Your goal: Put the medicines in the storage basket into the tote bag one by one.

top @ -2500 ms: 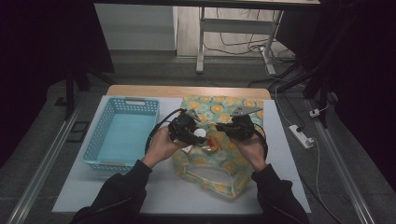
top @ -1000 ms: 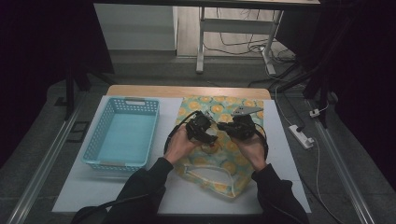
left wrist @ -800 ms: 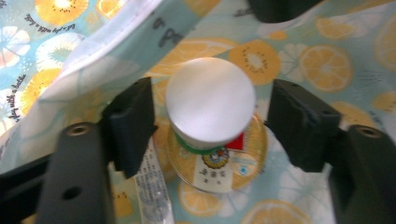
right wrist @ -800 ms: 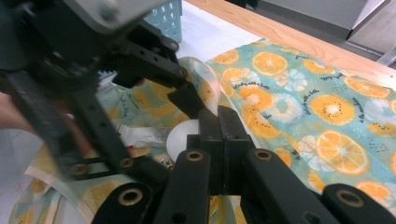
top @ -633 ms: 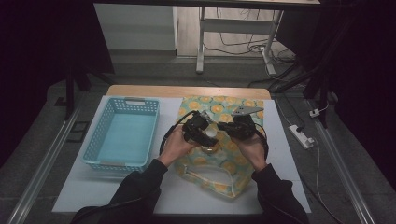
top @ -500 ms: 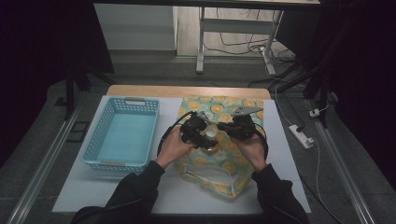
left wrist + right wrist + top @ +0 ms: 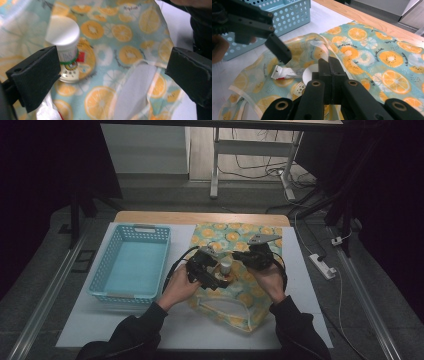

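- Dim room and dark floor frame a white table [image 7: 125,330] in the middle of the high view, so the work sits in the one lit patch.
- Left gripper [image 7: 216,272], just left of centre there, has its jaws spread wide with nothing pressed between them; they have just been opening, which reads as letting go of the load over the bag.
- In the left gripper view, the small white-capped plastic bottle with a printed label [image 7: 65,47] sits at upper left, beside the left jaw and apart from the right one, inside the translucent bag.
- Right gripper [image 7: 329,75] is shut, apparently pinching an edge of the clear orange-slice-print plastic pouch [image 7: 245,295] to keep its mouth lifted and open.
- A flattened white tube with a red end [image 7: 287,73] lies in the pouch too, left of centre in the right gripper view.
- Farther out, at left in the high view, the light-blue perforated plastic basket [image 7: 107,270] stands emptied, likely the source.
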The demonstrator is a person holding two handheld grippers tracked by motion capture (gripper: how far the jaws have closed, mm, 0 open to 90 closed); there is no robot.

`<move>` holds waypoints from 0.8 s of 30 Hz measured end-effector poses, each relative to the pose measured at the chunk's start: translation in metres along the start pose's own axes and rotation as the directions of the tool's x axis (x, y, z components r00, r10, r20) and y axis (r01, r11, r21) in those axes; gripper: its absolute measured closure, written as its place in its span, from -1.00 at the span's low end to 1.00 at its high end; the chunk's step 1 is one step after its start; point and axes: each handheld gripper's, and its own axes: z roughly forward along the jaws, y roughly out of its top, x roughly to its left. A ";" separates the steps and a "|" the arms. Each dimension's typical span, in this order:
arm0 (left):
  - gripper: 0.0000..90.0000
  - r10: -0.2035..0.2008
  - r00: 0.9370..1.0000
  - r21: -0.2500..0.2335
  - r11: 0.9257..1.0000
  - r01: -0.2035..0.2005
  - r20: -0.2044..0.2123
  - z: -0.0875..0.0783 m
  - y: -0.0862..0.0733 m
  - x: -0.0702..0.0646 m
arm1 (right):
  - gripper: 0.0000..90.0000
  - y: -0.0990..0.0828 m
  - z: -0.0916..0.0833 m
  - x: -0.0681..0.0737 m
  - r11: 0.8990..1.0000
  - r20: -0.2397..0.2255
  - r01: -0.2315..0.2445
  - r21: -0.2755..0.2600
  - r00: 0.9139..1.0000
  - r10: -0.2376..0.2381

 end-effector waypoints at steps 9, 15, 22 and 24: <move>-1.00 0.024 1.000 0.007 1.000 -0.024 0.005 -0.002 -0.014 -0.009 | 1.00 0.000 0.001 0.002 1.000 -0.003 0.008 0.004 1.000 -0.008; -1.00 0.037 0.999 0.023 0.999 -0.037 -0.019 0.002 -0.023 -0.017 | 1.00 0.000 0.002 0.003 1.000 -0.006 0.011 0.005 1.000 -0.011; -1.00 0.020 1.000 0.067 0.998 -0.019 -0.015 0.011 -0.032 -0.017 | 1.00 0.000 0.001 0.003 1.000 -0.006 0.008 0.004 1.000 -0.008; -1.00 0.023 0.999 0.085 0.996 -0.021 -0.023 0.016 -0.034 -0.016 | 1.00 0.000 0.000 0.003 1.000 -0.007 0.008 0.004 1.000 -0.008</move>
